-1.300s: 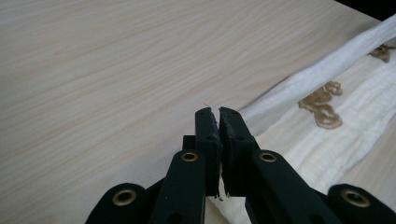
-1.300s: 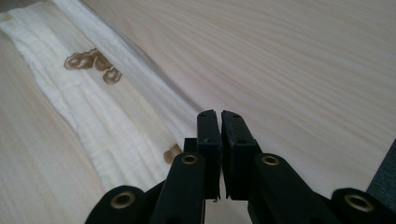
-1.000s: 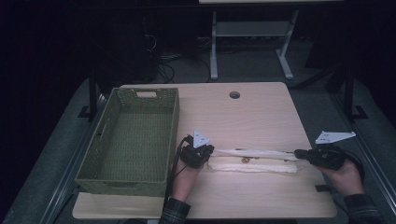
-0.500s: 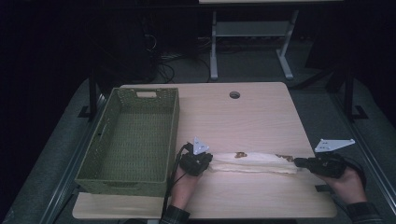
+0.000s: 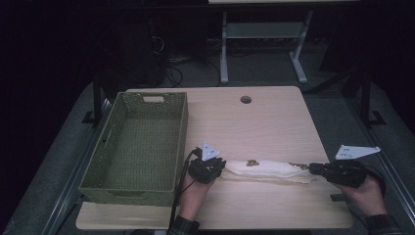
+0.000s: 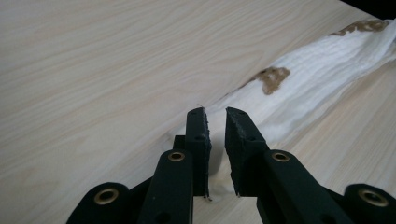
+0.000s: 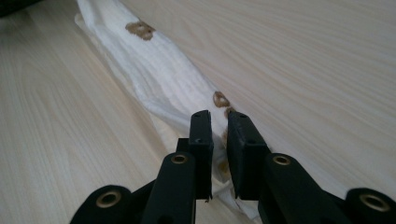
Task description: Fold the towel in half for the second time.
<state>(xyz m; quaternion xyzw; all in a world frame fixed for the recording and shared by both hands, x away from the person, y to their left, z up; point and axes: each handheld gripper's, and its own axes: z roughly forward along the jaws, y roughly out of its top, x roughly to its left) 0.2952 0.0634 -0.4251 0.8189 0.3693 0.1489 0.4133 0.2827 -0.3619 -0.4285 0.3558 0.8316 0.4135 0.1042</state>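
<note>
**Cloth folded, grips letting go**

Since a second ago: cloth's far strip brought down onto the near one. Now lying as a long white brown-printed cloth (image 5: 266,169) near the table's front edge. Left gripper (image 5: 221,169) and right gripper (image 5: 313,169), jaws just parting (slightly apart, cloth ends between). Next, probably: withdraw, regrip. Beyond, woven green basket (image 5: 139,144).

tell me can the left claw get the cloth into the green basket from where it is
Probably yes. The left claw sits at the white cloth end, its jaws just opening with cloth between them, and the green basket stands open-topped right beside it with nothing between.
</note>
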